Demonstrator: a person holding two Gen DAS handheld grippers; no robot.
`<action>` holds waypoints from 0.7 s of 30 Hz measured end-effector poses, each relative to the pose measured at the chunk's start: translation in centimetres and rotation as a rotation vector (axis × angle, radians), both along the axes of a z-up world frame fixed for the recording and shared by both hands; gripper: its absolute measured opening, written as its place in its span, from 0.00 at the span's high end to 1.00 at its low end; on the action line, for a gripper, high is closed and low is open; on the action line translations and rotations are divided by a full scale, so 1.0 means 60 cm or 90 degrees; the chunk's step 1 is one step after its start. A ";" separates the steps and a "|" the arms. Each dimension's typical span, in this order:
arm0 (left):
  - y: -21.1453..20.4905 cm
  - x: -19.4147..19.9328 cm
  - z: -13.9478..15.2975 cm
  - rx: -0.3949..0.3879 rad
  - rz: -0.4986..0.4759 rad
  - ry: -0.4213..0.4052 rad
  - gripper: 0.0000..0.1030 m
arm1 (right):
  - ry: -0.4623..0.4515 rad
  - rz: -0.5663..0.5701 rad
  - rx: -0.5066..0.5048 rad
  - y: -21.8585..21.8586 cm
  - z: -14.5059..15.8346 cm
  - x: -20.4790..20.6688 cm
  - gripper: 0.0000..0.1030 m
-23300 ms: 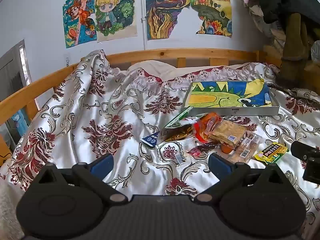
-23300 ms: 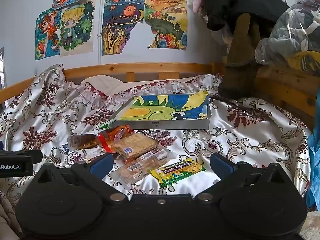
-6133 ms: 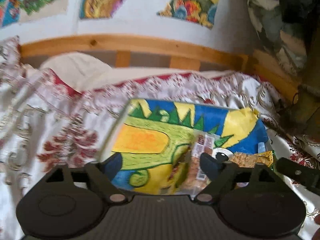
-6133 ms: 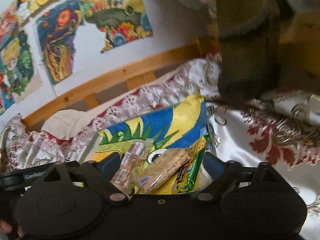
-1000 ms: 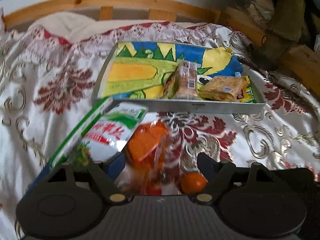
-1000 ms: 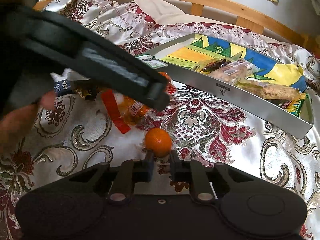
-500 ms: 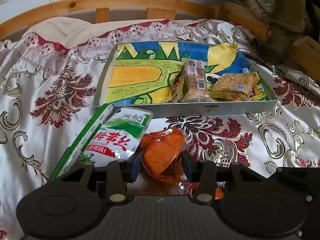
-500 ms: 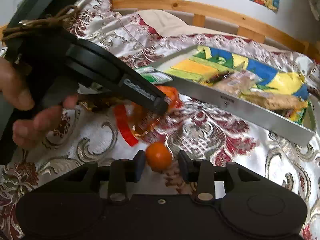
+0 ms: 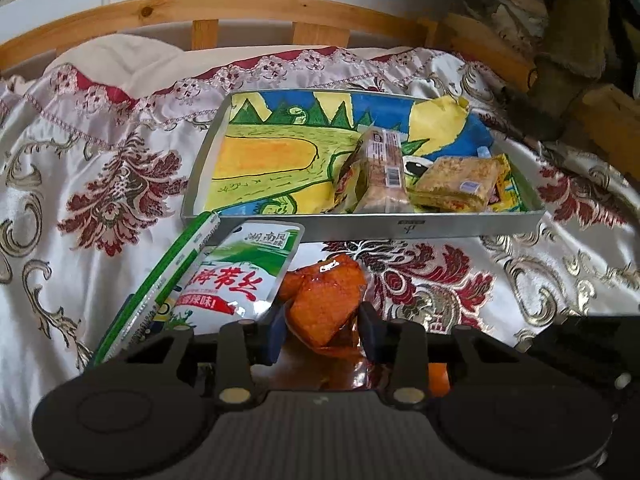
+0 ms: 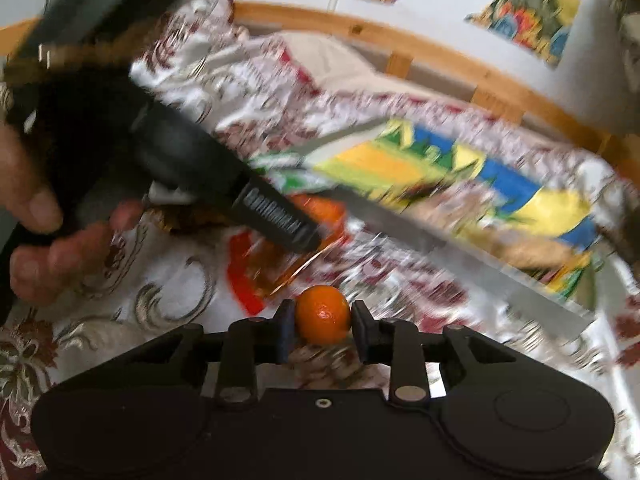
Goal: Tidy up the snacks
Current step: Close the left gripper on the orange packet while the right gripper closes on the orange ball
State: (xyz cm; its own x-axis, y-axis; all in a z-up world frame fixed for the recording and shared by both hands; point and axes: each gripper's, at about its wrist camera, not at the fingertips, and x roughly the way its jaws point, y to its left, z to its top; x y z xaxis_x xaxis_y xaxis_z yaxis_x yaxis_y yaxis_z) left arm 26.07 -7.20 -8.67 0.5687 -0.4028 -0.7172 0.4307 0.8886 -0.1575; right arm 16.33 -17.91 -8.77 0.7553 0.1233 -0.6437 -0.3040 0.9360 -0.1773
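My left gripper (image 9: 320, 332) has its jaws closing, and the pads press on a glossy orange snack packet (image 9: 324, 304) just above the bedspread. Beside it lie a green-and-white packet (image 9: 236, 276) and a long green packet (image 9: 160, 280). Behind them stands the metal tray (image 9: 400, 227), which holds wrapped cracker packs (image 9: 384, 172) at its right end. My right gripper (image 10: 322, 332) is also closing, with a small tangerine (image 10: 323, 314) pinched between its pads. The right wrist view is blurred by motion.
A hand (image 10: 36, 248) holding the left gripper fills the left of the right wrist view. A wooden bed rail (image 9: 200, 12) runs behind the patterned satin bedspread (image 9: 100, 200). Dark clothes (image 9: 572, 40) pile up at the far right.
The left jaws came in from wide apart onto the orange packet. The right jaws opened from shut, then narrowed around the tangerine. The right wrist view has tilted and blurred.
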 end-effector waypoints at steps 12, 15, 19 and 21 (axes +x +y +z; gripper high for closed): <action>0.006 -0.005 0.004 -0.073 0.019 0.037 0.60 | -0.090 -0.098 0.031 -0.065 0.034 0.006 0.69; 0.001 -0.011 0.008 -0.086 0.015 0.038 0.60 | -0.114 -0.121 0.040 -0.082 0.040 0.011 0.69; -0.009 -0.021 0.017 -0.090 0.011 0.038 0.60 | -0.128 -0.153 0.053 -0.099 0.044 0.012 0.69; -0.010 -0.026 0.023 -0.097 0.007 0.036 0.60 | -0.130 -0.159 0.055 -0.104 0.044 0.013 0.69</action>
